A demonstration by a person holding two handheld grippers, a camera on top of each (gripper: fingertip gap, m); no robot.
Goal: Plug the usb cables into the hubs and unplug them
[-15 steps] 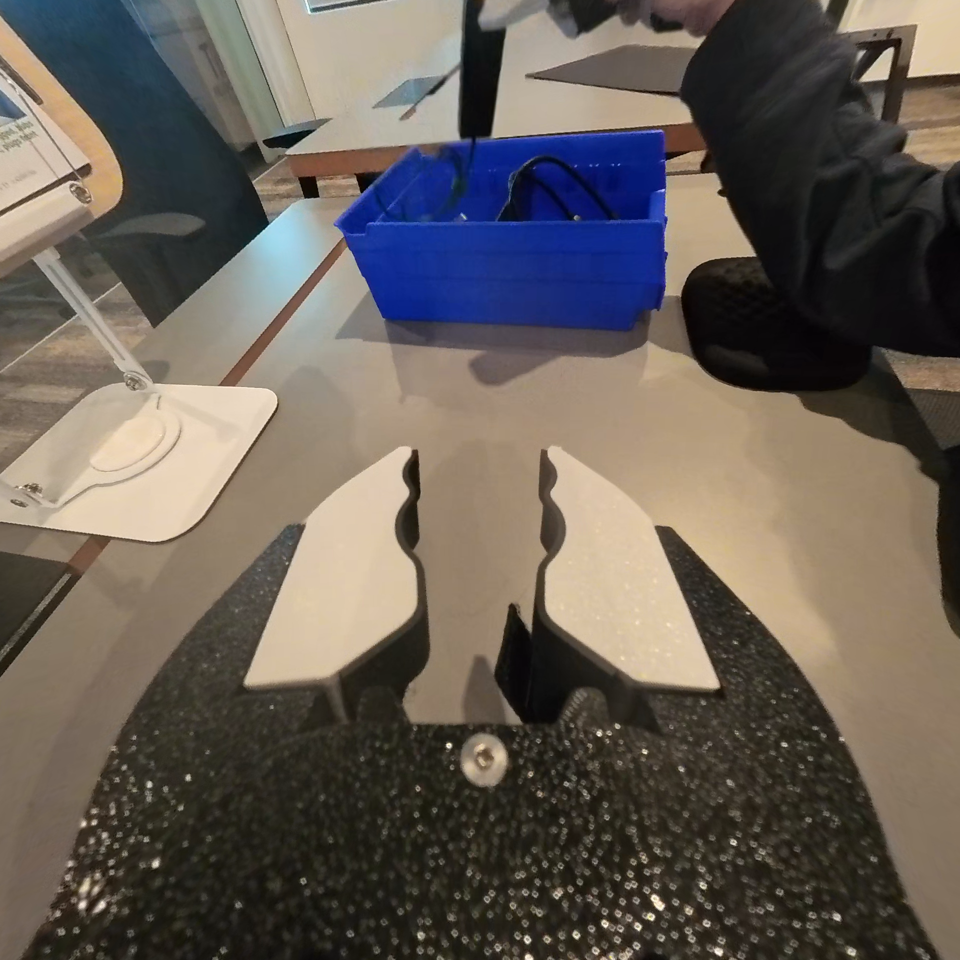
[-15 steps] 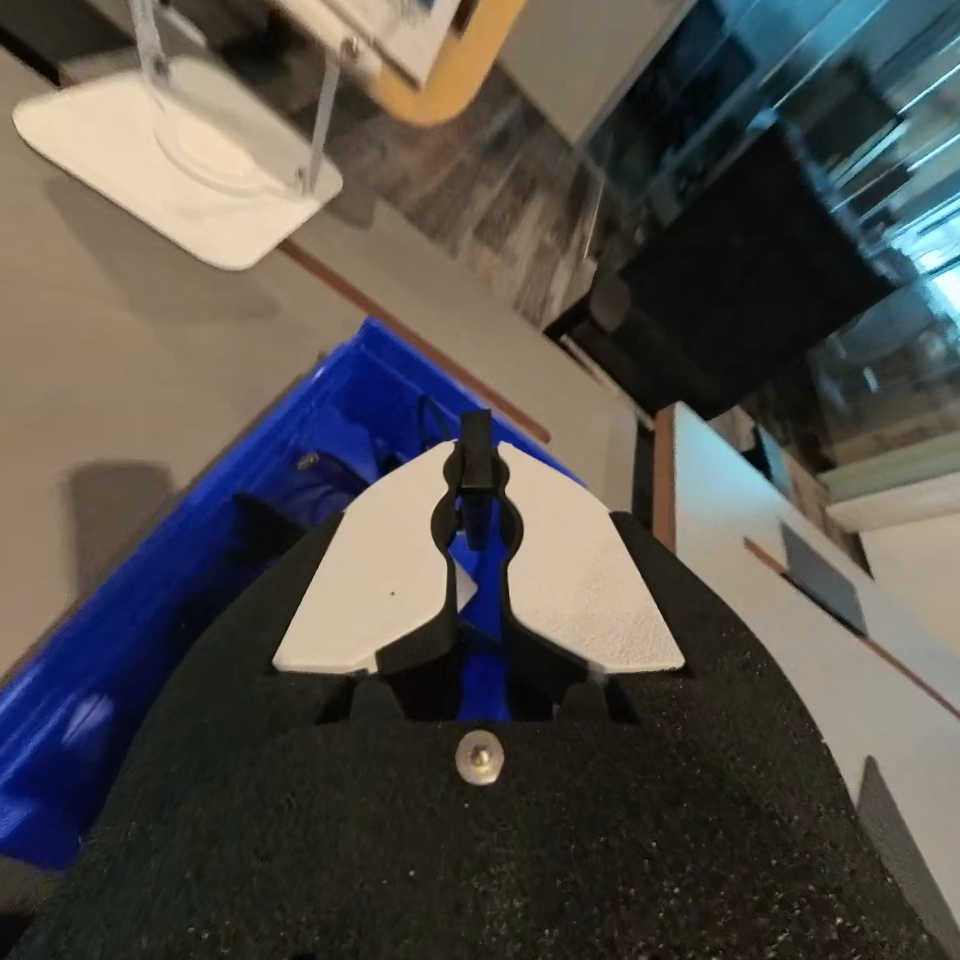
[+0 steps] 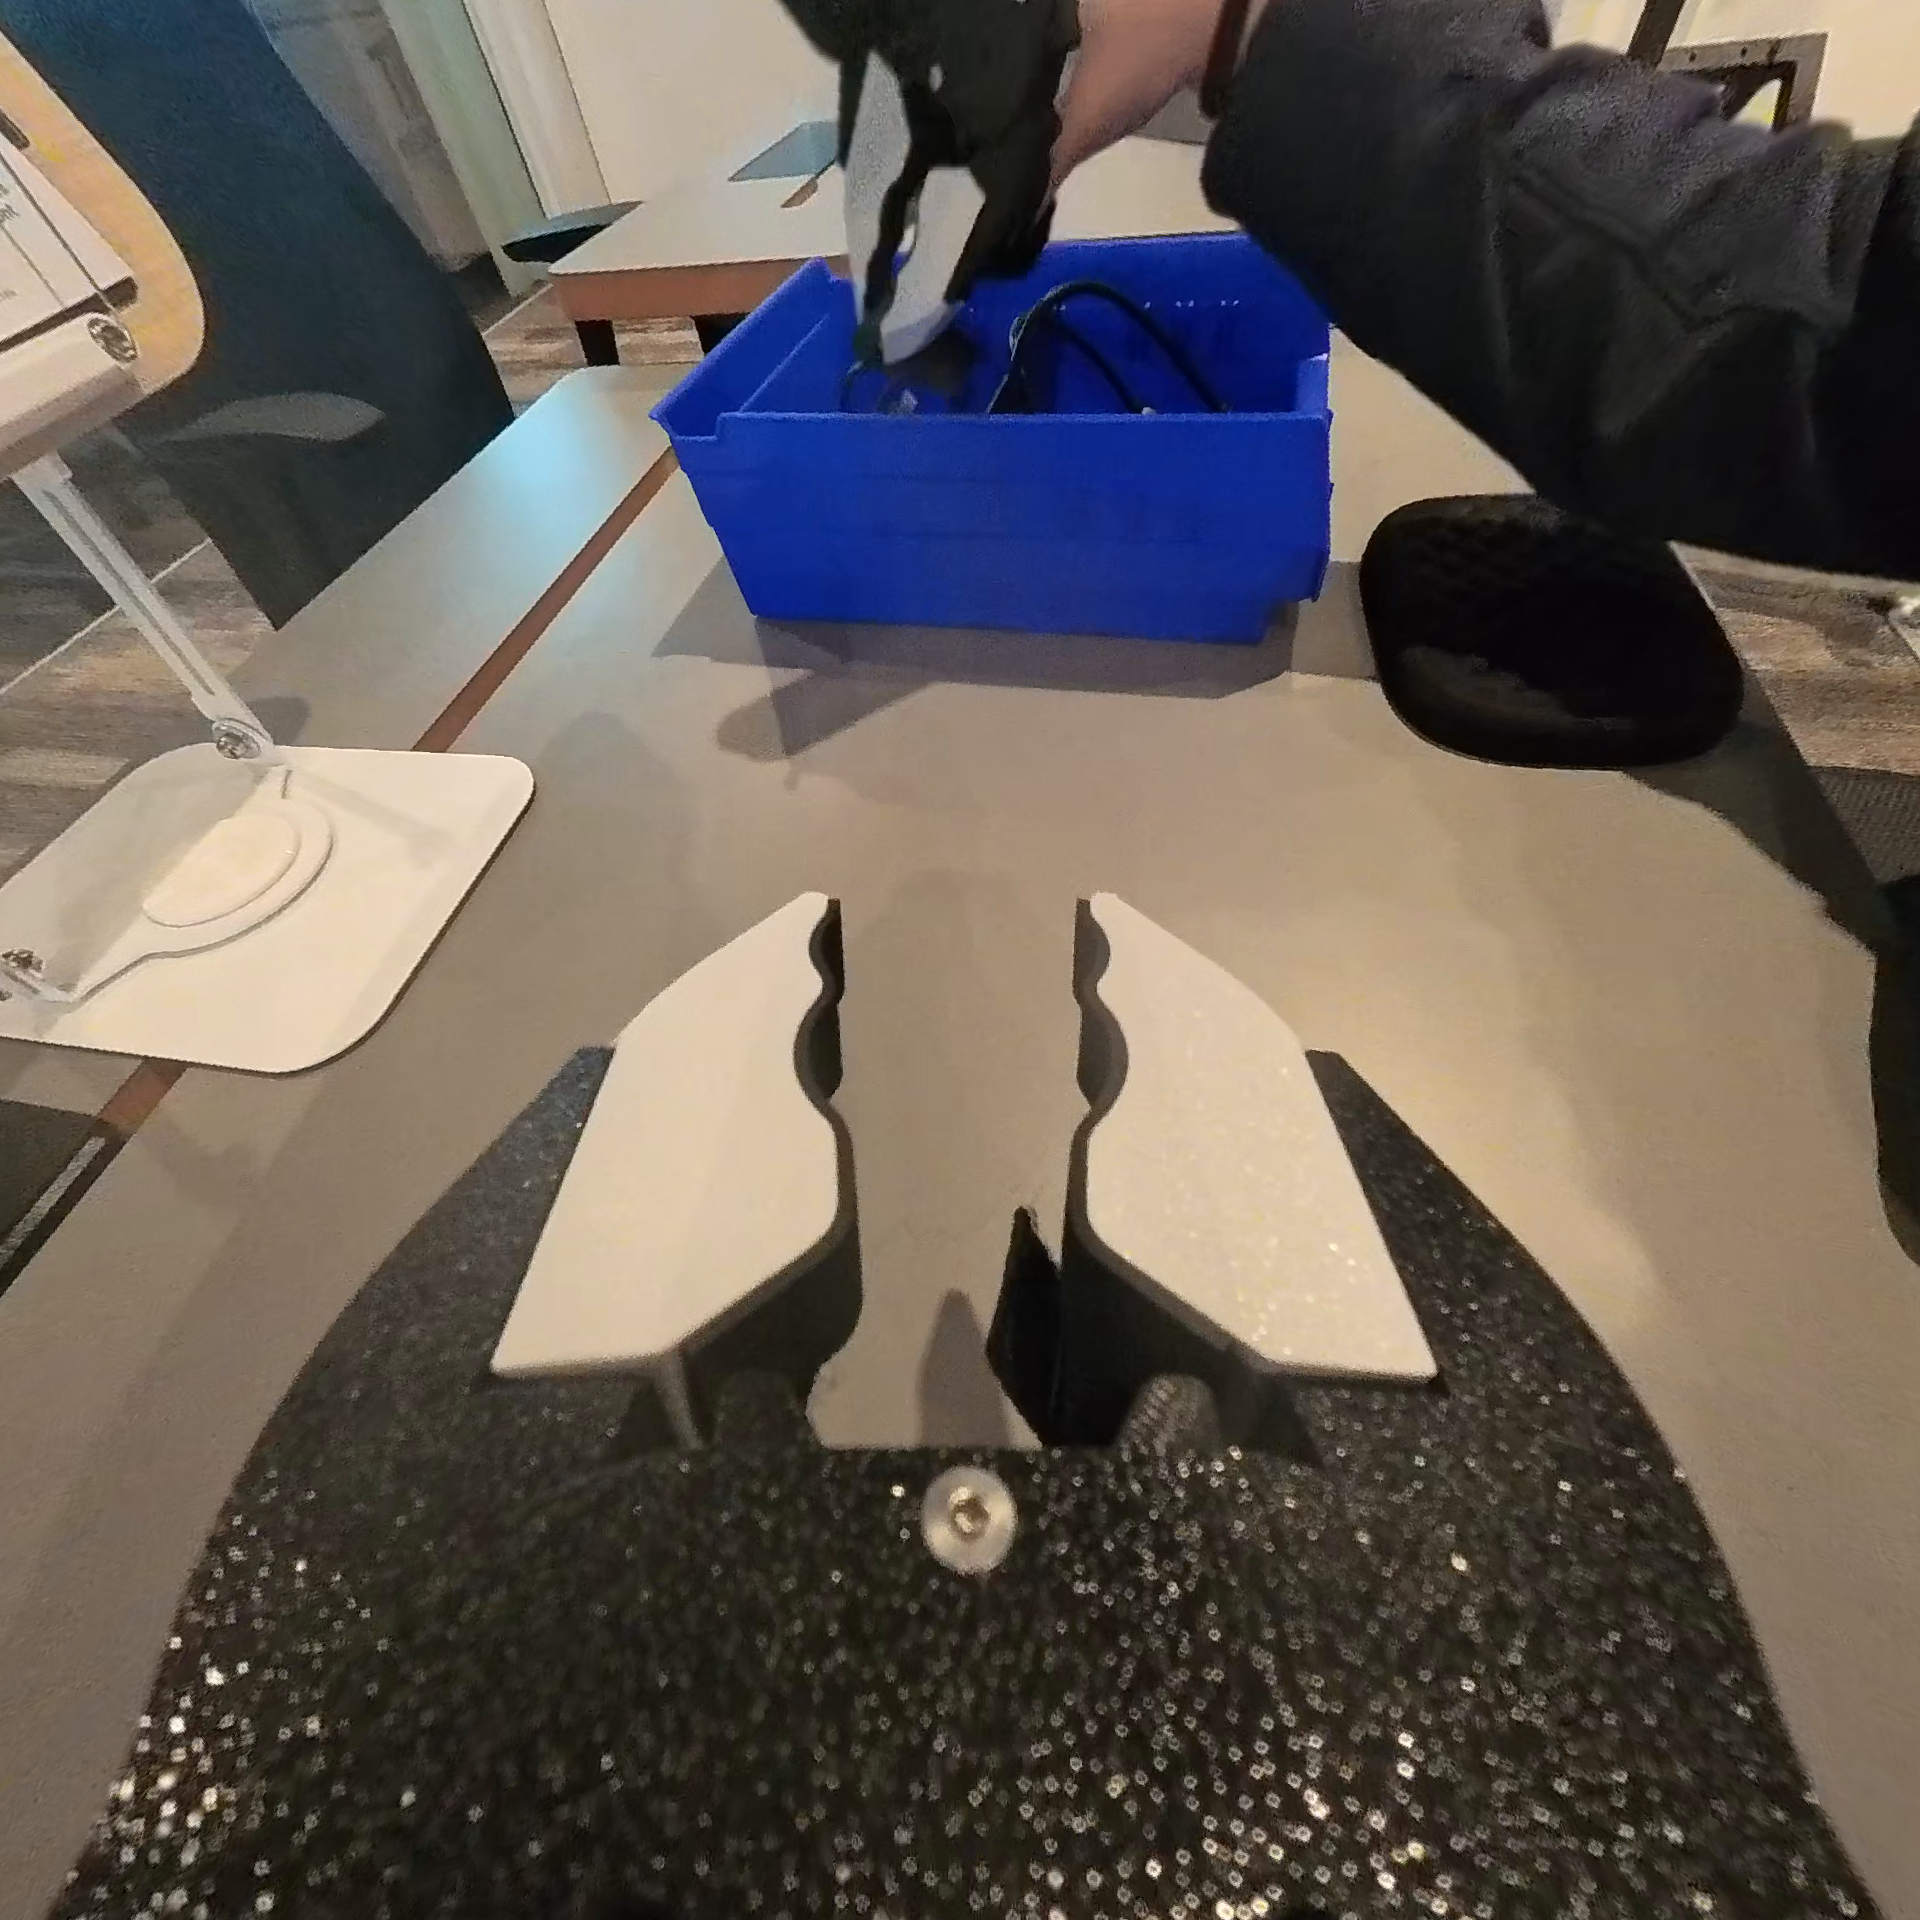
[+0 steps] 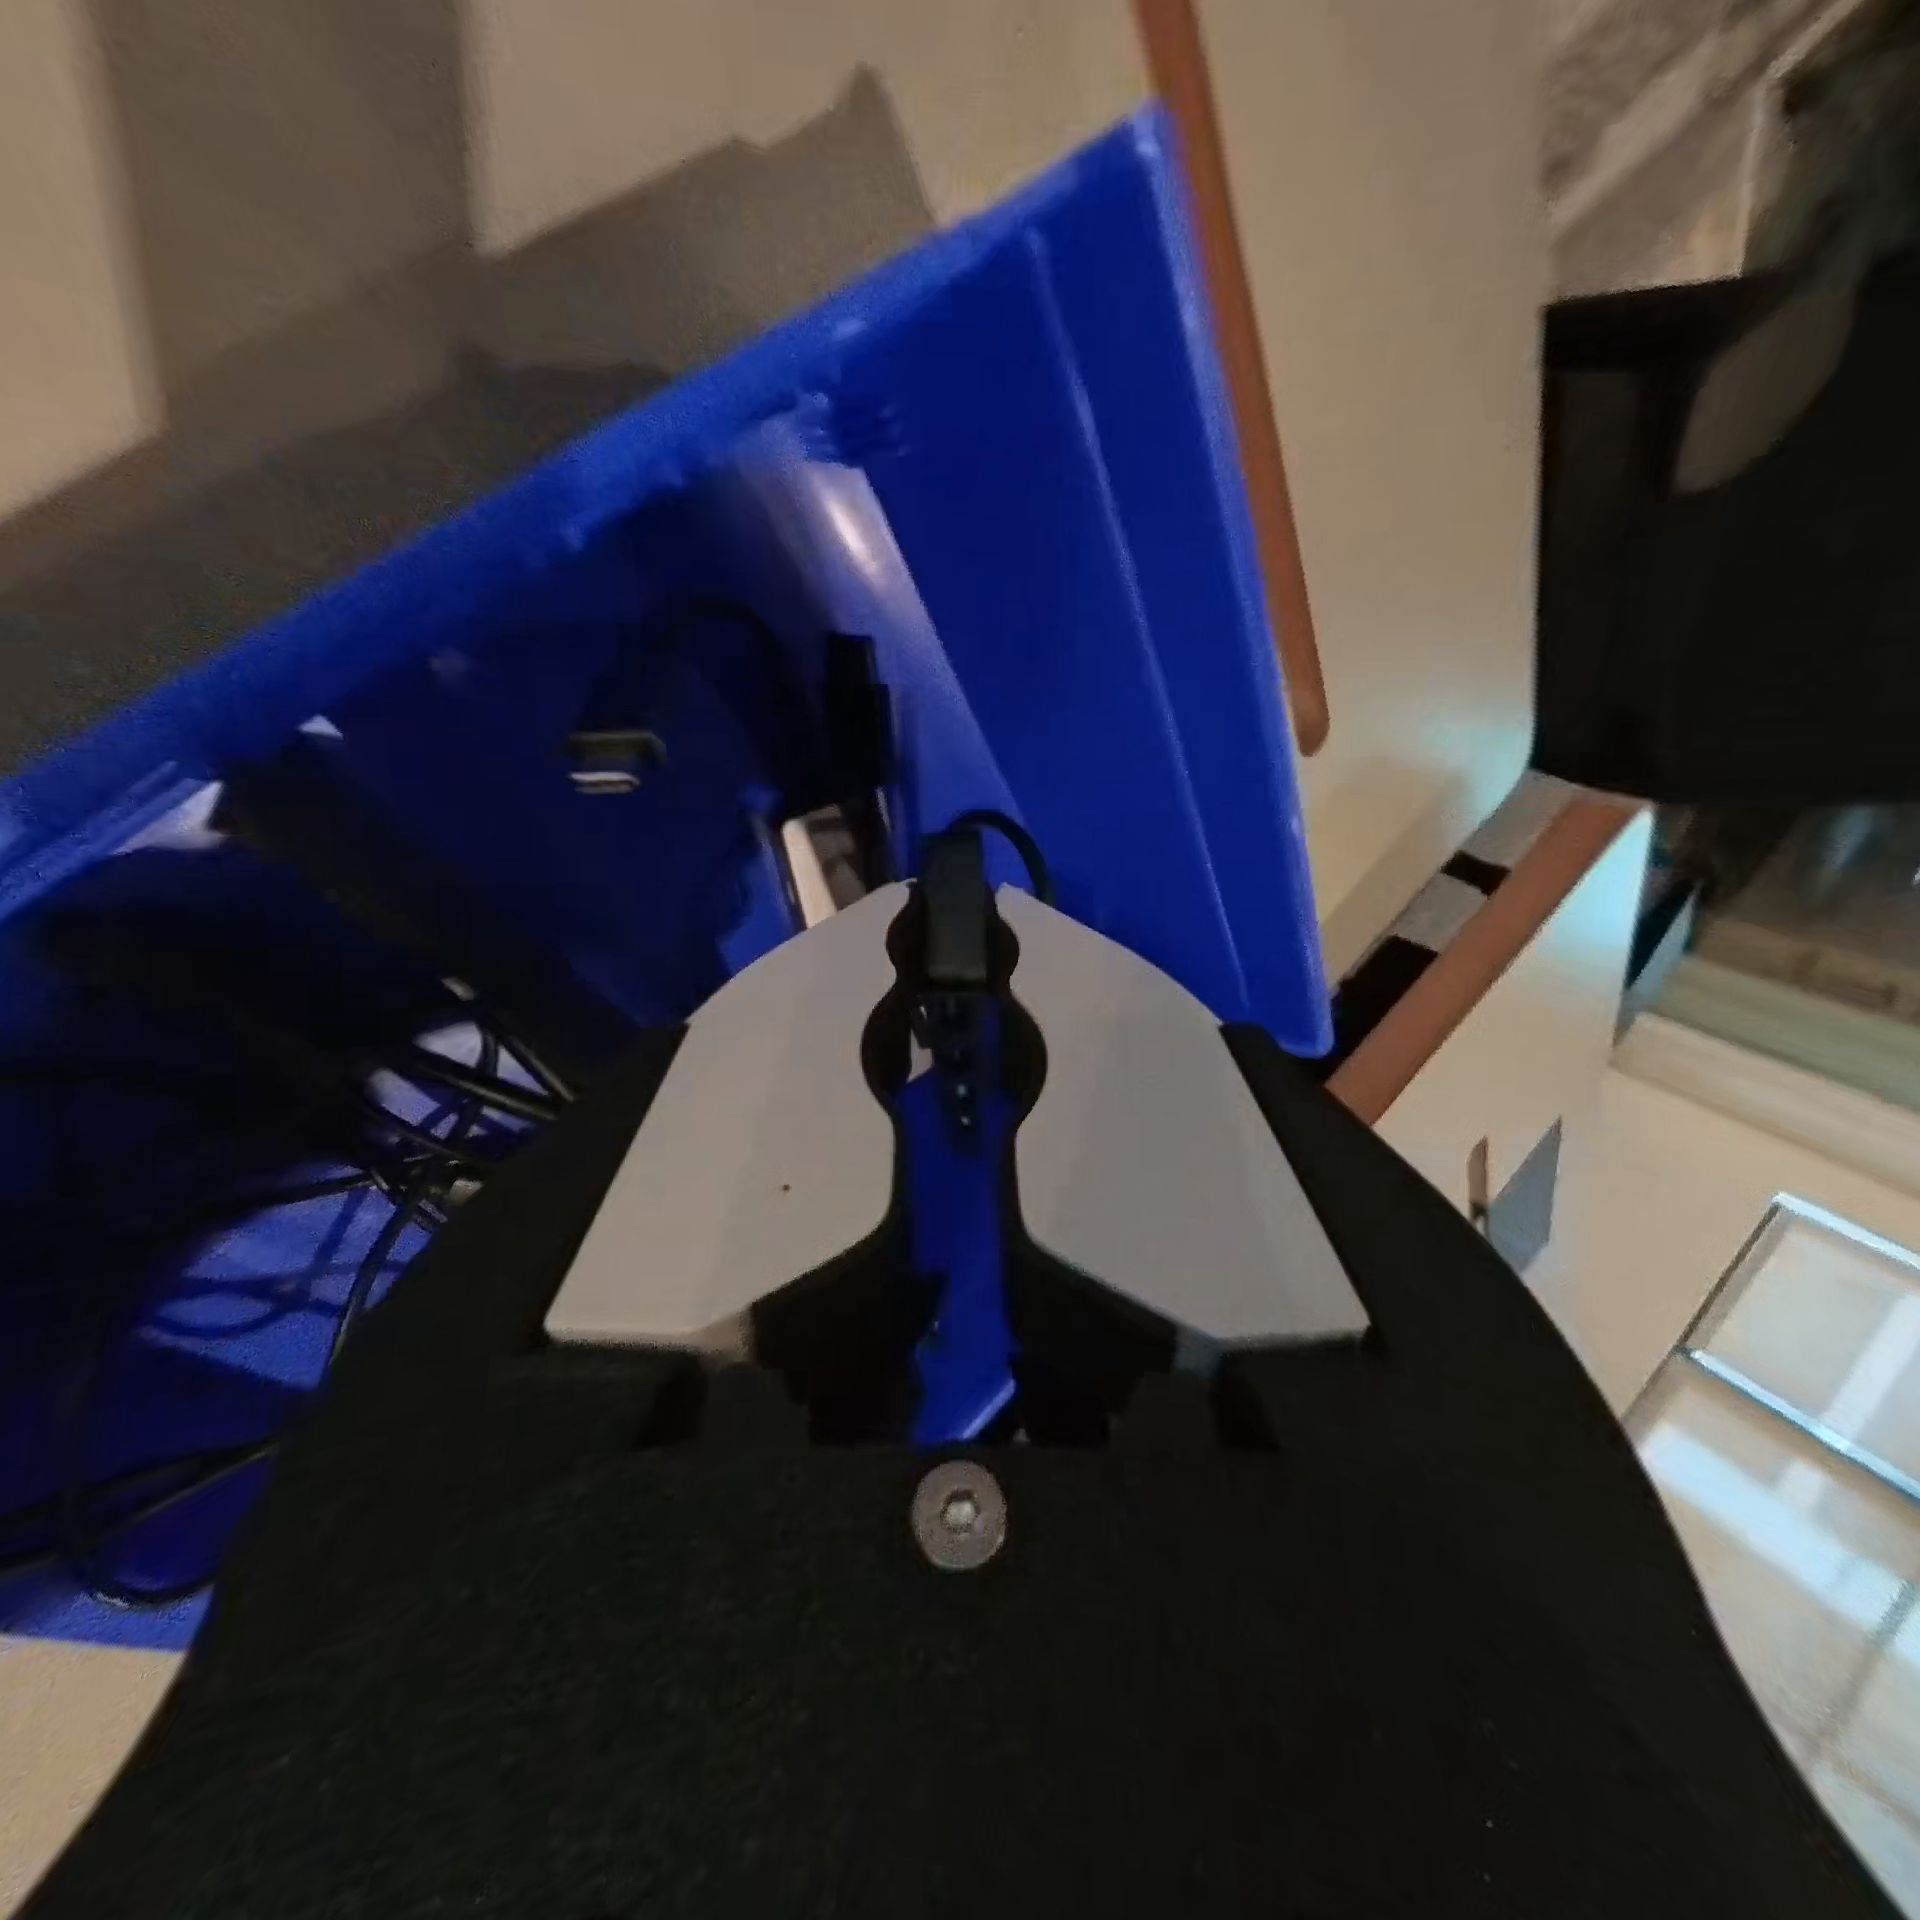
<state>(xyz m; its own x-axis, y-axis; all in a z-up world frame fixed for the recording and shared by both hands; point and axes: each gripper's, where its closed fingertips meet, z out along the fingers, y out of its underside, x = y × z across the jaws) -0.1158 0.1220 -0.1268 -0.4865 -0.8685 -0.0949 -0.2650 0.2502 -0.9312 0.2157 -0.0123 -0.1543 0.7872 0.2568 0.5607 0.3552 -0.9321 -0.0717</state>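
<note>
Left wrist view: left claw spread wide, nothing between the fingers, hovering low over bare grey counter near its near edge. Blue bin sits well ahead of it toward the far edge, apart from the claw. Black cables loop up inside the bin. Right claw comes down from above into the bin's left half, tips below the rim line, held by a hand in a dark sleeve. White stand base sits at the left edge of the counter; black mesh pad just right of the bin, on the right edge.

Right wrist view: right claw pinched nearly closed on a black usb plug. Plug is clamped right at the fingertips and sticks out a little past them; a thin black lead curls off its far end. Claw is over the inside of the bin, near one end wall. More black cables lie tangled on the bin floor to the left of the claw, not touching it. A dark block with a metal-looking slot sits deeper in the bin beyond the tips; frame is blurred, can't tell if it's a hub. Held plug is apart from it.
</note>
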